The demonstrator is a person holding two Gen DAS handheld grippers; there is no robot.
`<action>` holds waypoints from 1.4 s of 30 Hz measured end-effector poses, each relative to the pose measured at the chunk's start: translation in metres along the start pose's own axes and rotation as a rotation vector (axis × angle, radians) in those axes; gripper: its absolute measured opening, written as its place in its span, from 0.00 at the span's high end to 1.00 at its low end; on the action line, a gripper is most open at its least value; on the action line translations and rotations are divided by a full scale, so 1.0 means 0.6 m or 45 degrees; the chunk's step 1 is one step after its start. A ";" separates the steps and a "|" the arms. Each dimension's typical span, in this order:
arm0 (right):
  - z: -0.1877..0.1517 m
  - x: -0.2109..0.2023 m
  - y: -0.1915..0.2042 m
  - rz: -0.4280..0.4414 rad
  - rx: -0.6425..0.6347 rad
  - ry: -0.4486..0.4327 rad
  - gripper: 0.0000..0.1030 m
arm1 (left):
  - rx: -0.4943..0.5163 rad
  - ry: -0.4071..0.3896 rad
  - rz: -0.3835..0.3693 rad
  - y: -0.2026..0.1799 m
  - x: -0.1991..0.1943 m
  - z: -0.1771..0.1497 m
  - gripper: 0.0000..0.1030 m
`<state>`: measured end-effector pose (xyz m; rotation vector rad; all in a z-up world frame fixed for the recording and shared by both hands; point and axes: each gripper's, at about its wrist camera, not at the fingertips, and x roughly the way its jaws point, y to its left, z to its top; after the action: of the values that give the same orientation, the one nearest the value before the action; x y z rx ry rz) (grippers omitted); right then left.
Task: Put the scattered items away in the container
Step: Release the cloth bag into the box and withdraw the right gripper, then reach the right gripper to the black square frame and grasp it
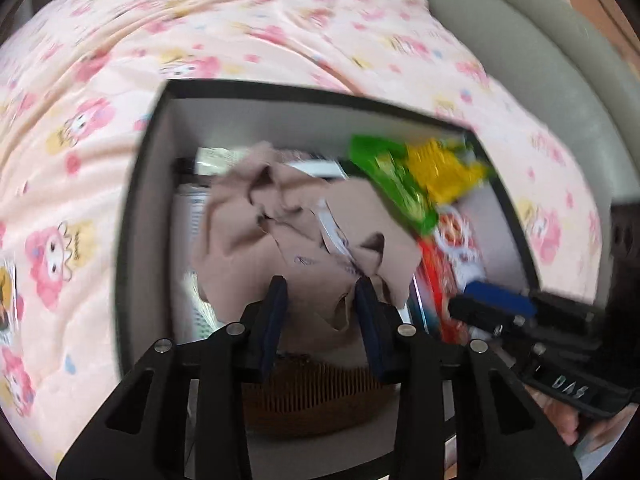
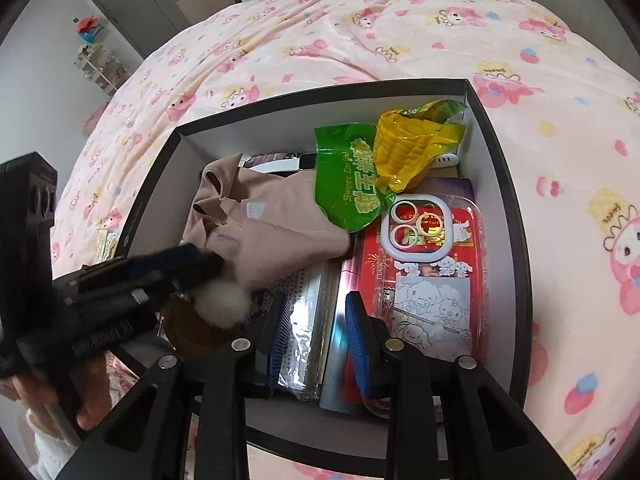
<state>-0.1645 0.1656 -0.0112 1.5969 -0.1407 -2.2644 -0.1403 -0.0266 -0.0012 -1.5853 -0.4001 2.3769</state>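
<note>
Left gripper, jaws parted, over the limp, light beige garment; pinch a raised fold.

The left wrist view is smeared with motion blur, so the print on the green snack bag and the red package cannot be read there. The beige cloth covers most of what lies beneath it in the box. In the right wrist view the left tongs are blurred, and whether they pinch the cloth cannot be told. The brown comb is half hidden behind a white fluffy ball.
</note>
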 end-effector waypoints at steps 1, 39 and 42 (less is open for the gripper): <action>0.000 -0.001 0.000 0.004 0.000 -0.002 0.76 | -0.014 -0.020 -0.016 0.003 -0.008 0.004 0.66; -0.161 -0.182 0.258 -0.026 -0.323 -0.369 0.76 | 0.088 -0.244 -0.041 0.010 -0.275 -0.183 0.66; -0.162 -0.158 0.309 -0.008 -0.392 -0.320 0.76 | 0.029 -0.255 0.032 0.063 -0.294 -0.202 0.66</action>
<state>-0.0031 0.0386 0.0918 1.1577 0.1435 -2.3485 0.0353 -0.1145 0.0913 -1.3542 -0.3929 2.5594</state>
